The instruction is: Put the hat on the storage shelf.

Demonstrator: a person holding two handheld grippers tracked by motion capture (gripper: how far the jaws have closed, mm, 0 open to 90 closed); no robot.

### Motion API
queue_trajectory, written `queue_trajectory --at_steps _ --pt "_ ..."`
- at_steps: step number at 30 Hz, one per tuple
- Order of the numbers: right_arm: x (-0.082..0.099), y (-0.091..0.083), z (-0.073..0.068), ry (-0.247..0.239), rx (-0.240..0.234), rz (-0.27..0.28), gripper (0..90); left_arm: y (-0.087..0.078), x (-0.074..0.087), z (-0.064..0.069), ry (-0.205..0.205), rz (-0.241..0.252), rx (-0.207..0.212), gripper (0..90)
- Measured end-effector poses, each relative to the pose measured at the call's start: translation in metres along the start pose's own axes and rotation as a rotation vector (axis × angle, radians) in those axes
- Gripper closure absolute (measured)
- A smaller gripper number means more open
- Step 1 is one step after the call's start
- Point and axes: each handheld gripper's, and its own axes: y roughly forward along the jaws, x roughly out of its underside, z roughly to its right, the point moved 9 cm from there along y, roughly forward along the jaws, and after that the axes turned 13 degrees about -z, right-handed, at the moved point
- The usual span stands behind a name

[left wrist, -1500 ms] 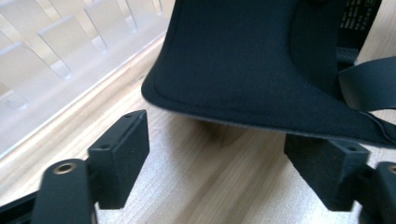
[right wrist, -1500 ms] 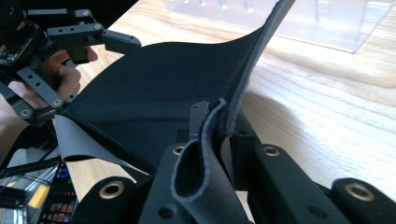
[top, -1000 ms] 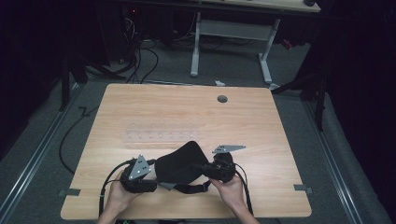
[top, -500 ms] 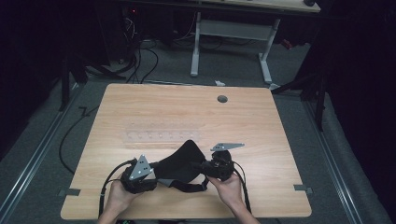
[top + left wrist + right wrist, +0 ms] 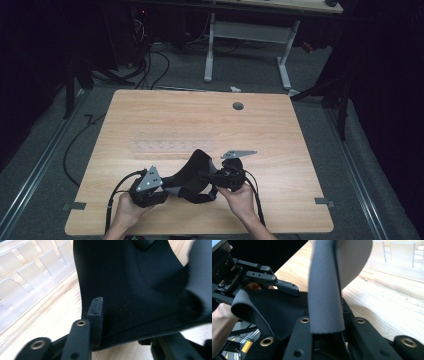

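High view: black cloth (image 5: 192, 172) slung between both gripping tools, left (image 5: 165, 192) and right (image 5: 210, 177).

Cloth (image 5: 192, 172) between left gripper (image 5: 155, 192) and right gripper (image 5: 220, 176), clear rack (image 5: 170, 146) behind, on table (image 5: 280, 145)

left gripper (image 5: 167, 187) closing; right gripper (image 5: 214, 179) opening

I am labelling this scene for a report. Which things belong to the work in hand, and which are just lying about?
In the work:
- black cloth, held up between both tools
- left tool, jaws just closing on the cloth
- right tool, gripping a cloth edge

Lying about:
- clear plastic rack on the table
- second desk behind
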Motion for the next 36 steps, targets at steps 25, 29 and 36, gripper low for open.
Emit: queue_trajectory --at_steps 25,29,36 --pt "-0.003 -0.034 0.016 -0.011 -0.007 0.153 46.3 -0.019 -0.005 0.030 -0.034 -0.032 0.176 86.7" --pt "0.011 -0.037 0.036 0.002 0.094 0.146 44.9 -0.028 -0.015 0.034 -0.041 0.001 0.194 86.7" --pt "0.037 -0.031 0.077 -0.015 0.349 0.090 42.9 -0.037 -0.023 0.026 -0.085 0.041 0.177 86.6"
